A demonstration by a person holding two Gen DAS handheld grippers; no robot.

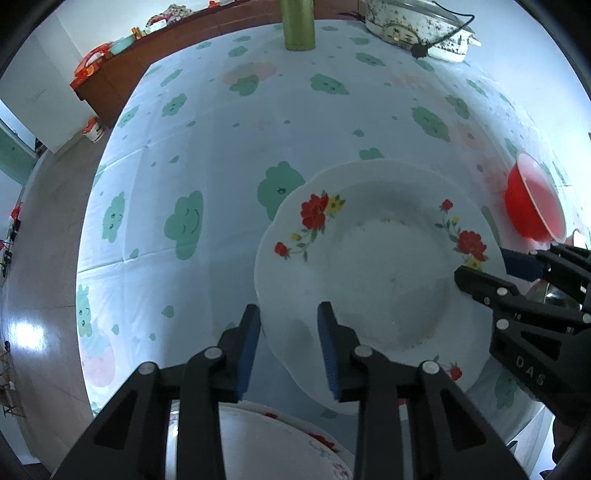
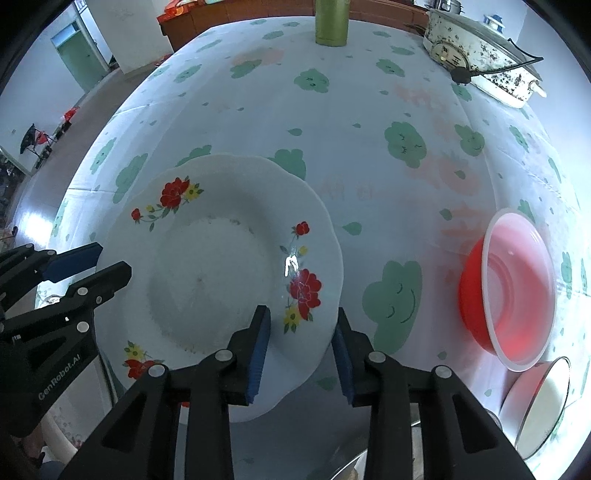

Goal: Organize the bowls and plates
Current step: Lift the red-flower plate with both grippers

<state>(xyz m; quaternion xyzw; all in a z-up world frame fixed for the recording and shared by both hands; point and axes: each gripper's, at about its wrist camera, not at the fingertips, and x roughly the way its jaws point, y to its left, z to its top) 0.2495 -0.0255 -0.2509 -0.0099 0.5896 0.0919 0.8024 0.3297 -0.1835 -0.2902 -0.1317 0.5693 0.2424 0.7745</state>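
A white plate with red and yellow flowers [image 1: 388, 258] [image 2: 214, 266] hangs between my two grippers over the cloud-print tablecloth [image 1: 221, 147], casting a shadow on it. My left gripper [image 1: 289, 310] straddles the plate's left rim, one blue pad above it and one outside it, shut on the rim. On the opposite rim, my right gripper [image 2: 302, 312] is shut the same way. Each gripper also shows at the edge of the other's view. A red bowl [image 2: 509, 291] [image 1: 535, 199] lies tilted on the cloth to the right.
A second flowered dish [image 1: 295, 443] sits below the left gripper at the near edge. Another bowl with a pale inside [image 2: 543, 406] lies beside the red one. A green bottle [image 2: 331, 22] and a speckled white electric pan [image 2: 480, 55] stand at the far side. The table's left edge drops to the floor.
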